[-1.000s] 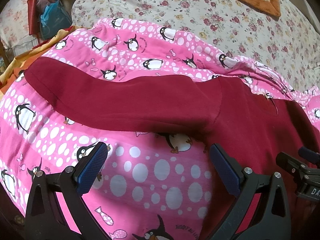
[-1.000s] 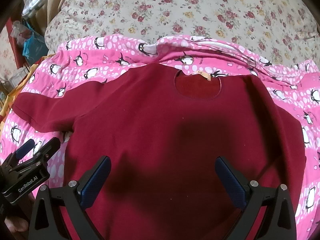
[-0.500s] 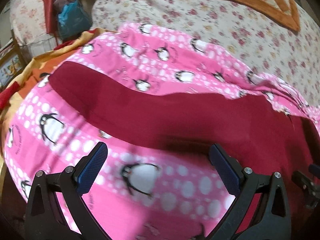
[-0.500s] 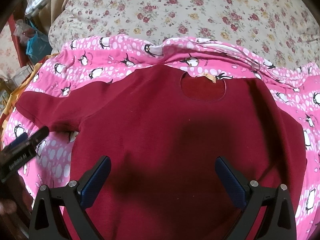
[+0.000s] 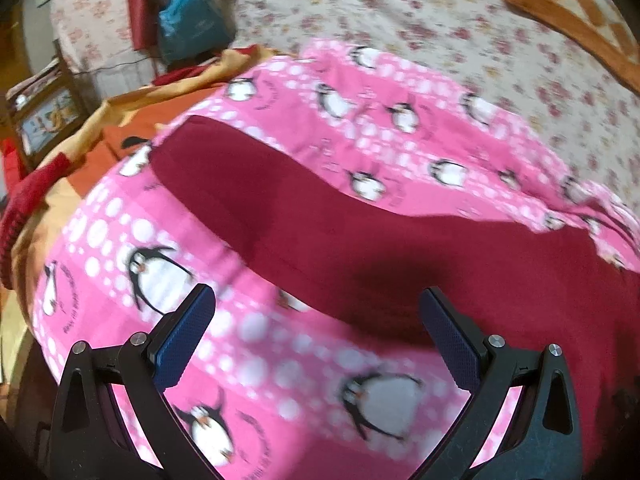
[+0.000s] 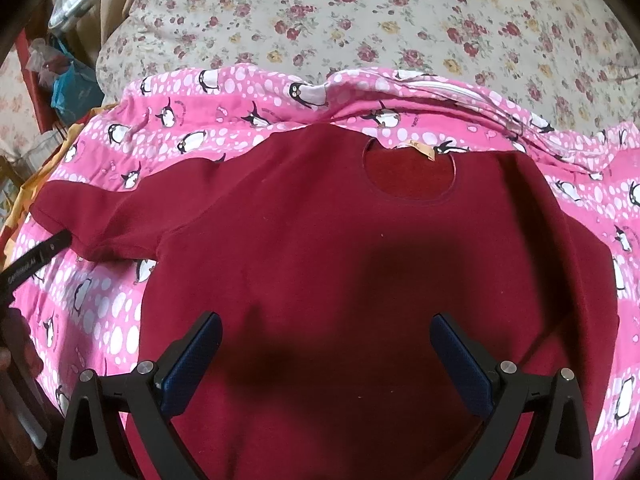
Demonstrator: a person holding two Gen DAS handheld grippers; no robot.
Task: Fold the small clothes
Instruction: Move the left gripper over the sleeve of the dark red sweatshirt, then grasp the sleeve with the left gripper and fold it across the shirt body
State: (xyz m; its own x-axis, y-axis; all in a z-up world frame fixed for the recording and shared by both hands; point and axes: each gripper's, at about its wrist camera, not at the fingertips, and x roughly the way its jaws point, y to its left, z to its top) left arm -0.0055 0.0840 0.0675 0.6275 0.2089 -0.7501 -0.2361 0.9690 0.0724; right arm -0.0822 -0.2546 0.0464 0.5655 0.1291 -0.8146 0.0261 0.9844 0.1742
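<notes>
A small maroon long-sleeved shirt (image 6: pixel 340 248) lies flat, front up, on a pink penguin blanket (image 6: pixel 104 316), its round neck hole toward the far side. Its left sleeve (image 5: pixel 256 196) stretches out to the left. My left gripper (image 5: pixel 316 336) is open and empty, hovering just short of that sleeve; its tip also shows at the sleeve's cuff end in the right wrist view (image 6: pixel 38 256). My right gripper (image 6: pixel 326 354) is open and empty above the shirt's lower body.
The pink blanket lies on a bed with a floral sheet (image 6: pixel 360 20). An orange checked cloth (image 5: pixel 580 12) lies at the far right. Orange and red fabrics (image 5: pixel 60 160) and a blue bag (image 5: pixel 188 28) sit past the bed's left edge.
My left gripper has moved left and forward along the sleeve, toward its cuff end. The right gripper has crept slightly forward. The shirt has not moved.
</notes>
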